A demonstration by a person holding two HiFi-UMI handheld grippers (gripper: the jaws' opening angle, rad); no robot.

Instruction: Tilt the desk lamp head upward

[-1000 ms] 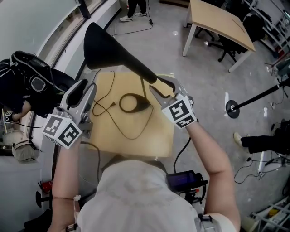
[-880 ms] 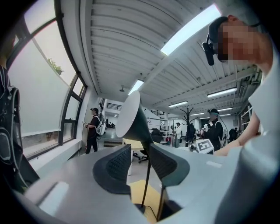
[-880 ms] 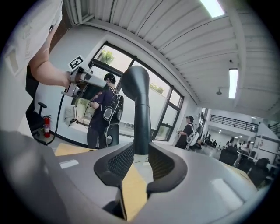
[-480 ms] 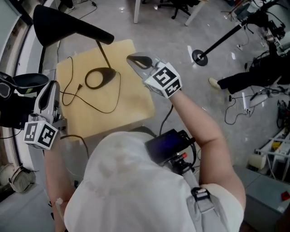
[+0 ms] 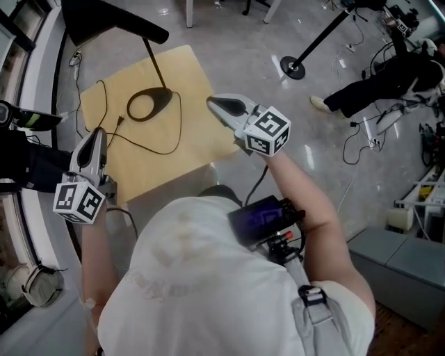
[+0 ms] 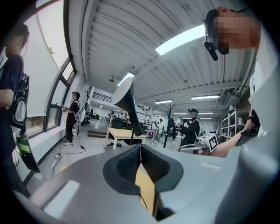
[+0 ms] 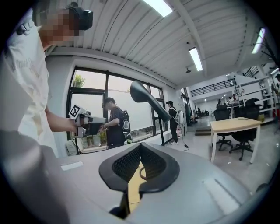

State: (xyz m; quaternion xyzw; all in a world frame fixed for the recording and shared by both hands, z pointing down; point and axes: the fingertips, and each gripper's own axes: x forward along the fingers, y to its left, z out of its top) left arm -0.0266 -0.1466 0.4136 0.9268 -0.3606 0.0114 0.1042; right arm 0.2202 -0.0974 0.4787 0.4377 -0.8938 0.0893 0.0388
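The black desk lamp stands on the small yellow table [image 5: 182, 147]. Its cone head [image 5: 104, 21] is at the top left, cut by the frame edge, over a thin stem [image 5: 154, 64] and a ring base [image 5: 148, 104]. My left gripper [image 5: 95, 136] hovers at the table's left edge, clear of the lamp, its jaws closing to shut on nothing. My right gripper [image 5: 218, 105] hangs off the table's right edge, jaws also closing to shut, empty. The lamp head [image 6: 126, 97] rises beyond the left gripper [image 6: 141, 149]. The lamp head [image 7: 143, 93] also shows past the right gripper [image 7: 141, 152].
A black power cable [image 5: 142, 147] loops over the tabletop. A black stand with a round foot [image 5: 295, 67] is on the floor at the right, near a person in black [image 5: 379, 76]. Another person [image 5: 28, 163] stands at the left. A wooden desk [image 7: 234, 124] stands further off.
The right gripper has left the lamp's neck and drawn back to the right. The left gripper has drawn back too. Both pairs of jaws have gone from open to shut.
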